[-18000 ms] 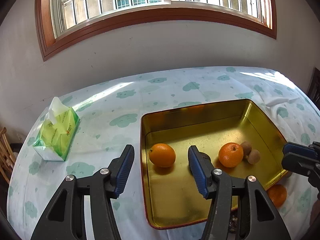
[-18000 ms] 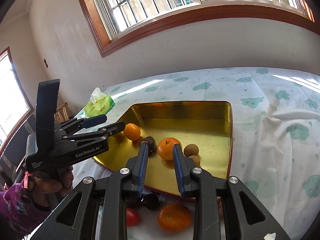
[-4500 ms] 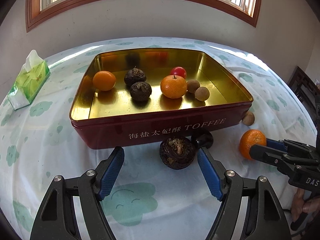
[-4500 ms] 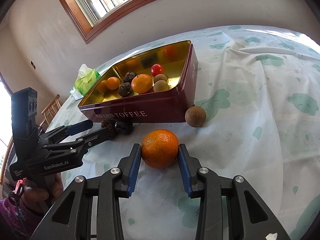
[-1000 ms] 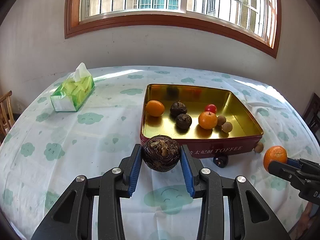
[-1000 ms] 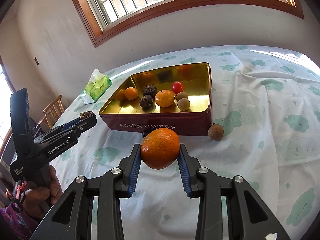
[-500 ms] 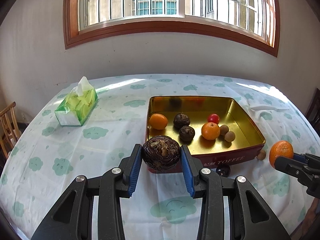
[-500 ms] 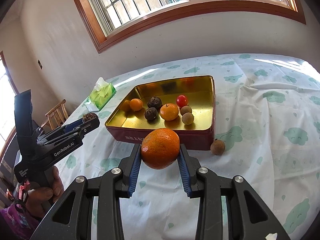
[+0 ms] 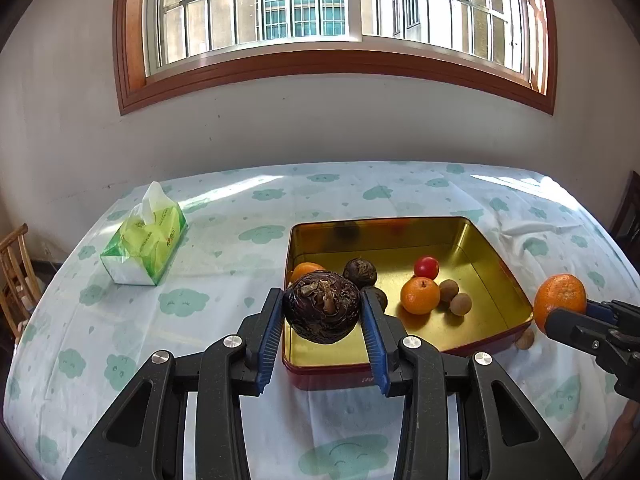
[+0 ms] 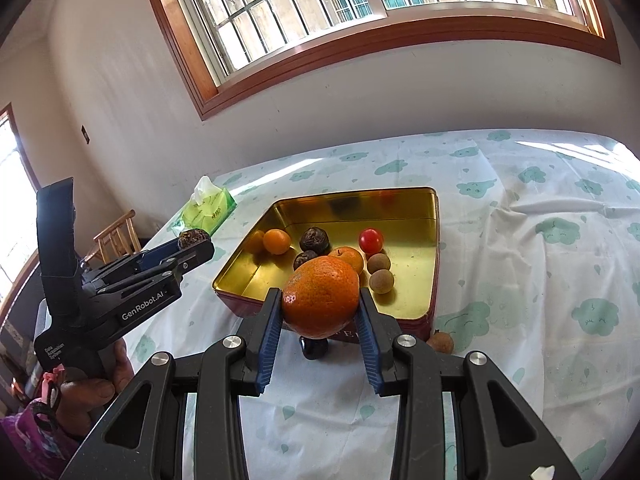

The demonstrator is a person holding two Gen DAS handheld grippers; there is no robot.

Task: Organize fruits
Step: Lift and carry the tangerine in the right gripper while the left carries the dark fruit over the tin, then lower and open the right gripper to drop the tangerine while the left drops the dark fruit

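1. The left gripper (image 9: 322, 312) has its jaws clamped on a dark, wrinkled fruit (image 9: 321, 307), held in the air over the near left corner of the tin (image 9: 494, 254)
2. The right gripper (image 10: 320, 308) has its jaws closed around a large orange (image 10: 321, 297), held above the tin's near wall
3. The gold-lined tin sits on the table (image 9: 224, 264) and holds two small oranges, two dark fruits, a red tomato (image 9: 426, 267) and two brown longans
4. A green tissue pack (image 9: 146, 248) lies well apart to the left

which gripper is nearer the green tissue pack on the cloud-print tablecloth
Left. The left gripper, shut on a dark wrinkled fruit, hovers just off the tin's near-left corner, on the green tissue pack side. The right gripper, gripping a large orange, hangs beyond the gold tin's opposite side.
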